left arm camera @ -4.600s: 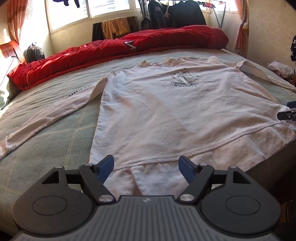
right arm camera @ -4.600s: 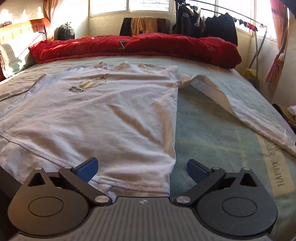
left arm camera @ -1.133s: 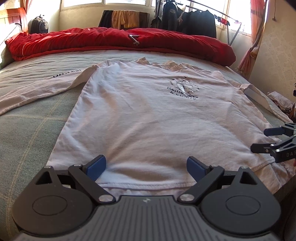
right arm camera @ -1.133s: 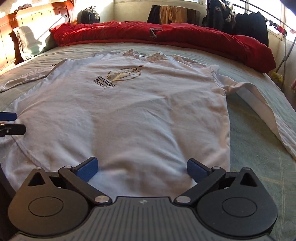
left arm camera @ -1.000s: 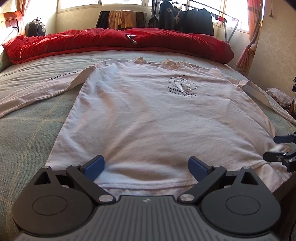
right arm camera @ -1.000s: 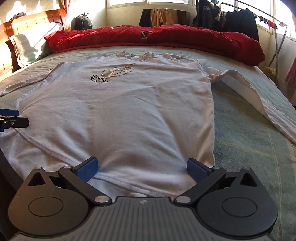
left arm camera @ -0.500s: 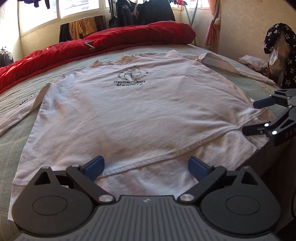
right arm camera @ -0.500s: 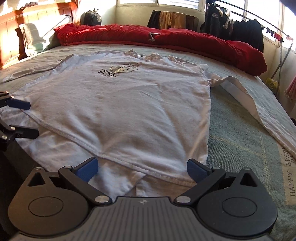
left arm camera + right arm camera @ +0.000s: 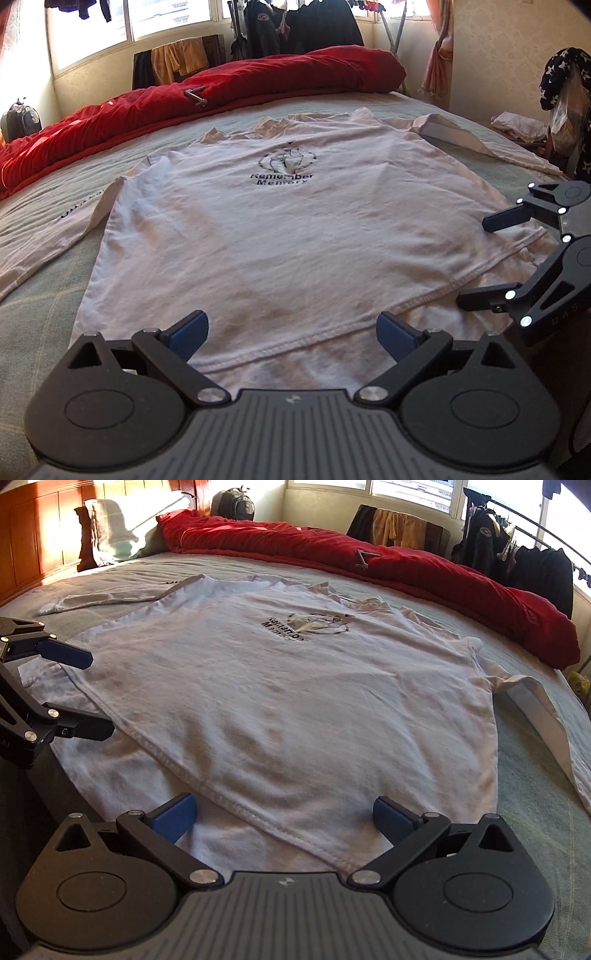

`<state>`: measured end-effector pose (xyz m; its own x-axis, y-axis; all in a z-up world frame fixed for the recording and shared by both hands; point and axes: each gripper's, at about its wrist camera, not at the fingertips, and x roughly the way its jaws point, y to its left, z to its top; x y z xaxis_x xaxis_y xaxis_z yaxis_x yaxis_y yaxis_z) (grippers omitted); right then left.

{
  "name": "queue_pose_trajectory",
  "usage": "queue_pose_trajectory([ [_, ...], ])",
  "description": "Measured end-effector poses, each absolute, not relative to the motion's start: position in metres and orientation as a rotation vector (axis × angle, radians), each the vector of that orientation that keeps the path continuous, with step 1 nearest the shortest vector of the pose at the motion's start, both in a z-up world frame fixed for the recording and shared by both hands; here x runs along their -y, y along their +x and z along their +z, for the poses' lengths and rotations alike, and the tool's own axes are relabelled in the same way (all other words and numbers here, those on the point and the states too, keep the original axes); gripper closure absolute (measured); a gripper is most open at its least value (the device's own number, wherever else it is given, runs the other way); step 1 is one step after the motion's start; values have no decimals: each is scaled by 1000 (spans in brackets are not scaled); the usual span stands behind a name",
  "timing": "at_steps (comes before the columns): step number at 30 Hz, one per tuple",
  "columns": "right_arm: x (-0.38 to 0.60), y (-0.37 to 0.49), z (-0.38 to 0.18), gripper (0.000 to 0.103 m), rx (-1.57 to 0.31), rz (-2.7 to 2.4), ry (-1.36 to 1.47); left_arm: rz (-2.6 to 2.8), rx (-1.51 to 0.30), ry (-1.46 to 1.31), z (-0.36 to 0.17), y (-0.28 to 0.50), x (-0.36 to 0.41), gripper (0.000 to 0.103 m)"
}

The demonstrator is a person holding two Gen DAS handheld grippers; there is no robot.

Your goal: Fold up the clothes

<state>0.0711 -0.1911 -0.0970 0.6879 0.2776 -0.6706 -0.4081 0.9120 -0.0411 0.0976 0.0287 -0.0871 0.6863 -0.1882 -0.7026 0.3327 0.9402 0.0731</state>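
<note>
A white long-sleeved shirt (image 9: 295, 236) (image 9: 295, 709) with a black "Remember Memory" print lies flat, front up, on the bed, both sleeves spread out sideways. Its hem hangs toward the near bed edge. My left gripper (image 9: 291, 334) is open, low over the hem's left part, nothing between its blue pads. My right gripper (image 9: 282, 818) is open over the hem's right part. Each gripper shows in the other's view: the right gripper (image 9: 476, 260) at the right edge, the left gripper (image 9: 98, 694) at the left edge, both open beside the hem.
A red duvet (image 9: 229, 92) (image 9: 406, 572) is bunched along the far side of the grey-green bed cover (image 9: 535, 812). A wooden headboard and pillow (image 9: 110, 528) are far left. Dark clothes hang on a rack (image 9: 295, 29) by the window. A chair with clothes (image 9: 565, 96) stands at right.
Both grippers have swung inward and closer to the hem, so each now looms larger in the other's view. The shirt has not moved. Both stay open.
</note>
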Motion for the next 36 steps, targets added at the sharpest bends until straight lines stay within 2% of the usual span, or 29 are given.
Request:
queue_pose_trajectory([
  [8, 198, 62, -114, 0, -705, 396, -127, -302, -752, 161, -87, 67, -53, 3],
  [13, 197, 61, -115, 0, -695, 389, -131, -248, -706, 142, -70, 89, -64, 3],
  [16, 197, 60, -115, 0, -696, 387, -132, -228, -760, 63, -78, 108, -78, 3],
  [22, 199, 58, -115, 0, -698, 394, -133, -239, -754, 21, -90, 89, -99, 1],
  [26, 199, 59, -115, 0, -702, 396, -136, -260, -750, 34, -74, 90, -106, 1],
  [32, 198, 58, -115, 0, -696, 400, -141, -398, -690, -44, -36, 155, -92, 1],
  [36, 198, 59, -114, 0, -700, 398, -145, -469, -736, -148, -43, 218, -76, 1],
])
